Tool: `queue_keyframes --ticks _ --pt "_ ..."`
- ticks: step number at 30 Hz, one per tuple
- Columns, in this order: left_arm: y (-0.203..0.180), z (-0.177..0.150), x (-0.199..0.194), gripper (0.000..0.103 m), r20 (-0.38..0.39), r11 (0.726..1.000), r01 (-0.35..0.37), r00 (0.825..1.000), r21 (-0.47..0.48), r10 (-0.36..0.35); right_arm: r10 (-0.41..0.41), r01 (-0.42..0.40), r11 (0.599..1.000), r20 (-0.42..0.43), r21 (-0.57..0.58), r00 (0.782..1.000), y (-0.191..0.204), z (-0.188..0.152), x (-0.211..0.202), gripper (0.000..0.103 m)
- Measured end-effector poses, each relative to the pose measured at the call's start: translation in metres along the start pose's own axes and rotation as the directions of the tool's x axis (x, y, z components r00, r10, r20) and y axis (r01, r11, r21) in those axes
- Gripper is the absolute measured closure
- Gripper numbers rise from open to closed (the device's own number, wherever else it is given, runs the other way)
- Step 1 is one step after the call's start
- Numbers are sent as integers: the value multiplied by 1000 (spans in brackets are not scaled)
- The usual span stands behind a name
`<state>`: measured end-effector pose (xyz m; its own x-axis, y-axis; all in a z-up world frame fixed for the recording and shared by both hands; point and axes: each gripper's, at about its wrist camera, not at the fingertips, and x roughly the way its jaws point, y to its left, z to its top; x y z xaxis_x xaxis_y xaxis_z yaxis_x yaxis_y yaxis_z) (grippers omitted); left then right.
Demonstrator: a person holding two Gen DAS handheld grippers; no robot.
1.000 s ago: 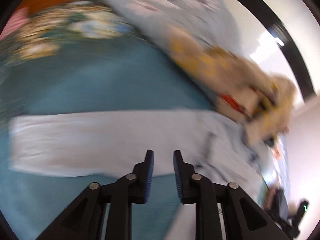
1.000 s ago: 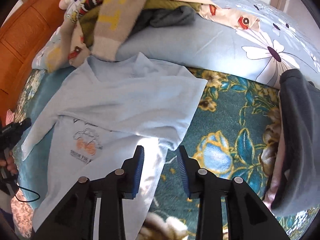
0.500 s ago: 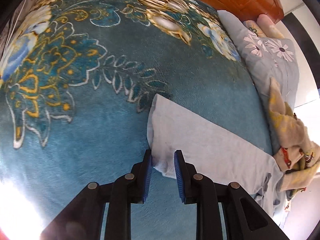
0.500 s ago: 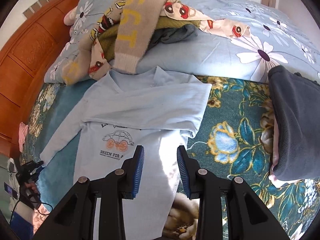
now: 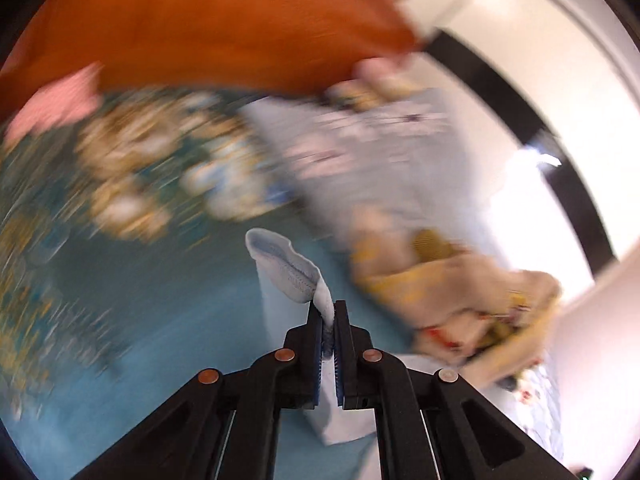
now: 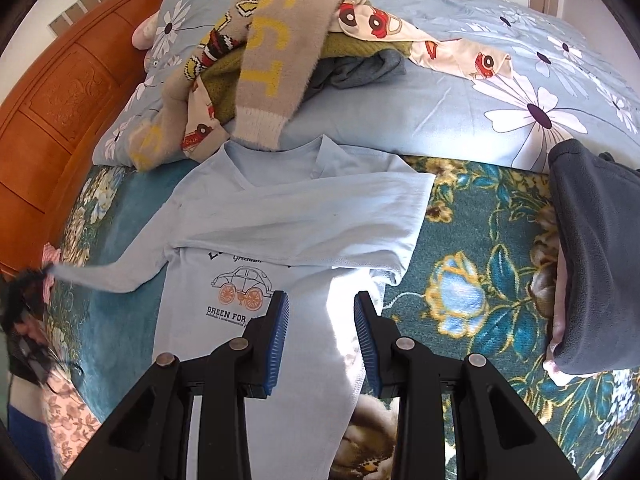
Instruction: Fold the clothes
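Pale blue cotton, the cuff of a long-sleeved shirt's sleeve (image 5: 294,276), is pinched between the blue pads of the left gripper (image 5: 328,320), which is clenched on it; the cuff's open mouth stands up just ahead of the tips, and the sleeve hangs down under the jaws to the teal plush blanket (image 5: 168,320). Everything beyond is smeared by motion, so the heap to the right of the jaws is probably the same pile of clothes seen from the other camera.

The right gripper (image 6: 320,312) hovers with its jaws parted and nothing between them, directly over the lower body of the light blue long-sleeved shirt (image 6: 280,216). Just ahead of the left pad lies the printed car motif (image 6: 240,288). One sleeve is folded across the chest beyond the tips; the other stretches out to the left. Right of the jaws rests a folded dark grey fleece garment (image 6: 592,264). Farther ahead, a heap of unfolded clothes (image 6: 280,52) touches the shirt's collar, lying on a blue flower-print quilt (image 6: 480,108). At far left rises the orange carved wooden headboard (image 6: 68,112).
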<state>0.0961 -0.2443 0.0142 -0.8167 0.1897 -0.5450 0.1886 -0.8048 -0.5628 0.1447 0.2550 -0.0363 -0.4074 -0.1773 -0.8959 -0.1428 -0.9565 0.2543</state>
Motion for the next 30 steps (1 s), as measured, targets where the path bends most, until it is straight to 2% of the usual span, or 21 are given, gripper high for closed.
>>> queue_keyframes --ticks 2,4,7,9,11,13,16,19,23,26,30 --pt "-56 8 19 98 -18 989 116 993 95 -115 9 -9 1000 -1 20 1000 -5 0 3 68" --pt "-112 9 42 98 -65 956 233 972 178 -225 15 -15 999 -3 37 1000 -11 -1 5 68" --pt "-179 -17 79 98 -180 906 333 939 260 -293 19 -19 998 -2 57 1000 -20 -2 8 68" --pt "-212 -47 103 98 -275 877 397 905 270 -325 21 -21 997 1 76 1000 -28 -2 9 68" --pt "-239 -81 126 98 -371 851 455 862 264 -346 20 -20 995 5 98 1000 -38 -3 10 68" --pt "-259 -117 142 98 -461 835 488 820 255 -338 18 -19 992 8 122 1000 -49 -4 10 68" --pt "-279 -175 160 98 -585 822 522 749 229 -313 15 -17 987 10 158 1000 -65 -6 12 68" --pt "-293 -227 164 98 -673 815 540 685 212 -279 18 -21 979 13 204 1000 -80 -10 14 68" --pt "-295 -272 179 98 -735 822 523 645 223 -212 19 -21 967 10 254 1000 -95 -18 20 68" --pt "-293 -295 197 98 -768 836 496 622 236 -152 23 -24 961 7 276 1000 -103 -23 24 68" --pt "-287 -317 209 96 -795 849 463 601 256 -88 27 -29 955 11 296 1000 -109 -26 28 68"
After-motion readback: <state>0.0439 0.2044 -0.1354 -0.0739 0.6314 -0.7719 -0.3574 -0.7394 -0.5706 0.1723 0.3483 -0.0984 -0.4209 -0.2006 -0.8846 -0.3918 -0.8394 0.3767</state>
